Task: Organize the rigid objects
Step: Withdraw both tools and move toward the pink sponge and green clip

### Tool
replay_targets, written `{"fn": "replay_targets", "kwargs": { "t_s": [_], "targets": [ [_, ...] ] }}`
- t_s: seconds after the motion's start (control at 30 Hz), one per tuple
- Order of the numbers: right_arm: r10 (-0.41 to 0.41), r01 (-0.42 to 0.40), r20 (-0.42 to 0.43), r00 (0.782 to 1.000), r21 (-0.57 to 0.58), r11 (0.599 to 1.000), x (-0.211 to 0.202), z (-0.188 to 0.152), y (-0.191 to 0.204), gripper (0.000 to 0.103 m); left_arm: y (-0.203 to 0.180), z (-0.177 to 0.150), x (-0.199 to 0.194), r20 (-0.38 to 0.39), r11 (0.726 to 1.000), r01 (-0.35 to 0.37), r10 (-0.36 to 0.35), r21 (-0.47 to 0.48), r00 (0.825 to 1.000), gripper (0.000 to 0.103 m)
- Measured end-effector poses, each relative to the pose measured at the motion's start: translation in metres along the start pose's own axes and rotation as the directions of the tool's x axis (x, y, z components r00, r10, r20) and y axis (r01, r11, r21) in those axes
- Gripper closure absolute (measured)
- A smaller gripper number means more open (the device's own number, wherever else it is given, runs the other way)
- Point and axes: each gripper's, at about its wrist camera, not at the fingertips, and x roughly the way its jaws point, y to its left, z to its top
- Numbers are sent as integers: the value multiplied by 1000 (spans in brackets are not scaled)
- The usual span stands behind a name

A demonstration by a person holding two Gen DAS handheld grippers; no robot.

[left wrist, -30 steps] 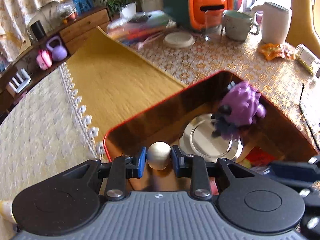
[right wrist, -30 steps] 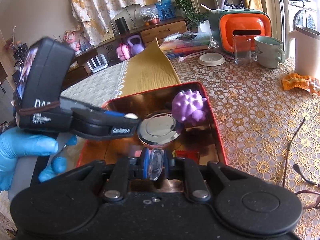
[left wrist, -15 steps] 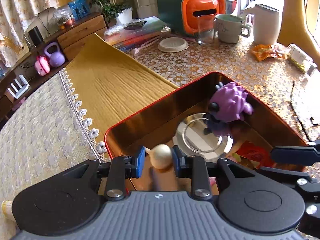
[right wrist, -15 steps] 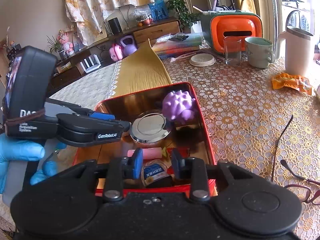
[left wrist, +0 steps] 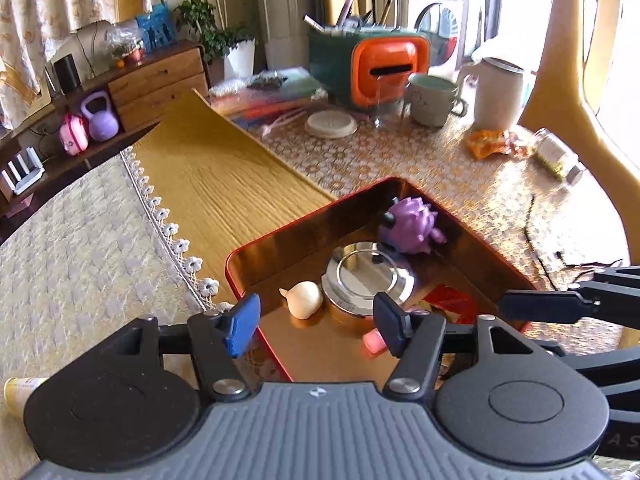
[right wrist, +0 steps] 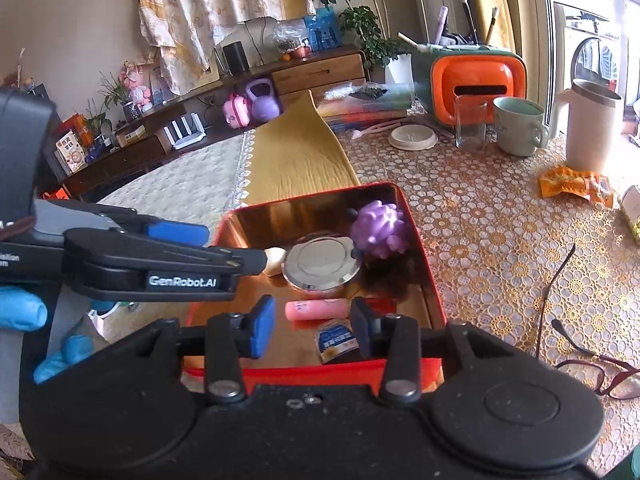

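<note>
An open red tin (left wrist: 280,236) (right wrist: 420,240) holds a purple spiky toy (left wrist: 412,226) (right wrist: 380,228), a shiny metal lid (left wrist: 366,276) (right wrist: 322,262), a pink tube (right wrist: 320,309) and a small blue-labelled packet (right wrist: 336,340). A cream garlic-shaped piece (left wrist: 302,299) lies on the tin floor beside the lid. My left gripper (left wrist: 314,326) hangs above it, jaws opening, nothing between the pads. Over the tin's near edge, my right gripper (right wrist: 312,330) is also opening; the packet lies loose below it. The left gripper (right wrist: 224,248) reaches in from the left in the right wrist view.
Reading glasses (right wrist: 592,364) lie on the lace cloth right of the tin. Farther back stand an orange snack packet (right wrist: 576,184), a mug (right wrist: 518,126), a glass (right wrist: 470,120), a white jug (right wrist: 590,128) and an orange-fronted organiser (right wrist: 478,80). A yellow runner (left wrist: 212,184) lies left.
The left gripper opened and let the cream piece drop into the tin, then rose and drew back. The right gripper opened off the small packet, which now lies in the tin, and lifted.
</note>
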Motion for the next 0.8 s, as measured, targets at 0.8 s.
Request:
{"fn": "replay_targets", "kwargs": {
  "t_s": [0.8],
  "targets": [
    [39, -30, 66, 997, -124, 992, -48, -9, 78, 23, 67, -58, -125, 110, 997, 13, -4, -79, 994, 26]
  ]
}}
